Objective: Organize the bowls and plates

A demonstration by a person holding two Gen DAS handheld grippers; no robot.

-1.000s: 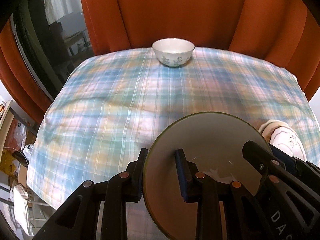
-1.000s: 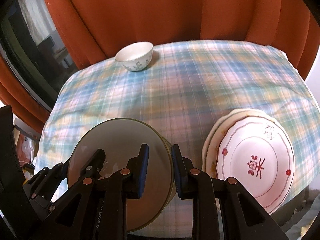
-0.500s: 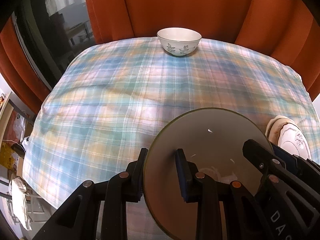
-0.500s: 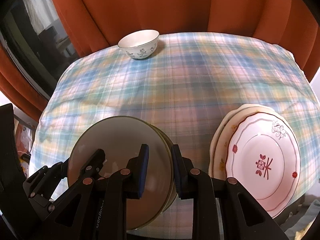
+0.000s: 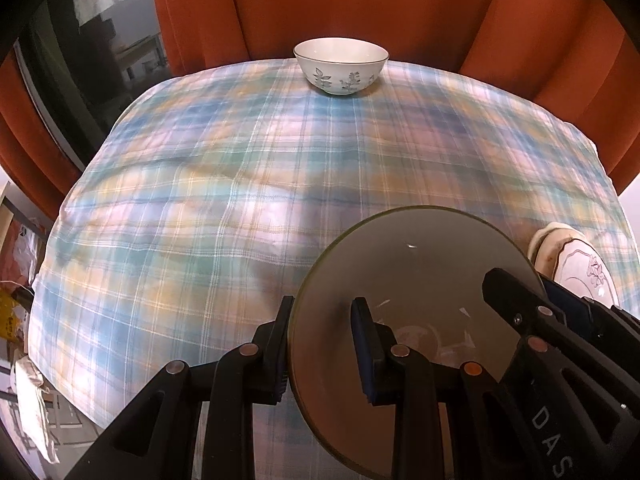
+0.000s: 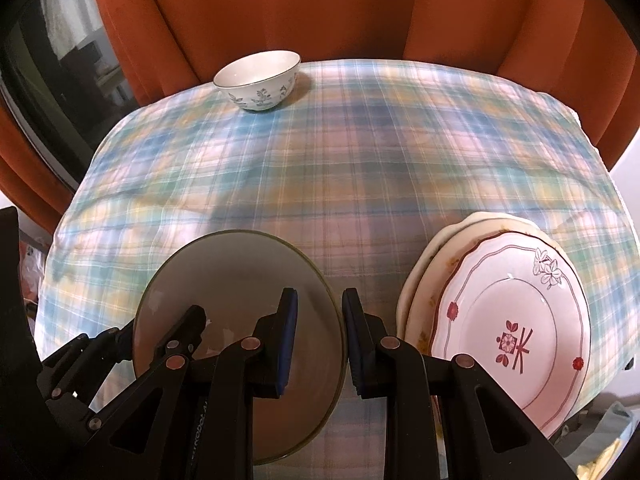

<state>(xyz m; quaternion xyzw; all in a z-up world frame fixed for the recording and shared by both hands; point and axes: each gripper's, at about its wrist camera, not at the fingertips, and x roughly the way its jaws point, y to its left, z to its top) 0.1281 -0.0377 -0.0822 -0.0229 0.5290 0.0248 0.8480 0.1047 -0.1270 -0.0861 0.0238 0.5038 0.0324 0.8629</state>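
I see my left gripper (image 5: 322, 344) clamped on the near rim of the round grey-green plate (image 5: 416, 280), over the plaid tablecloth (image 5: 240, 200); beyond the plate sits a white floral bowl (image 5: 341, 65).

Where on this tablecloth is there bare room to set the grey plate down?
The tablecloth is bare across its whole middle, from the bowl at the far edge to the grey plate, and along the far right. The near right is crowded by the plate stack.
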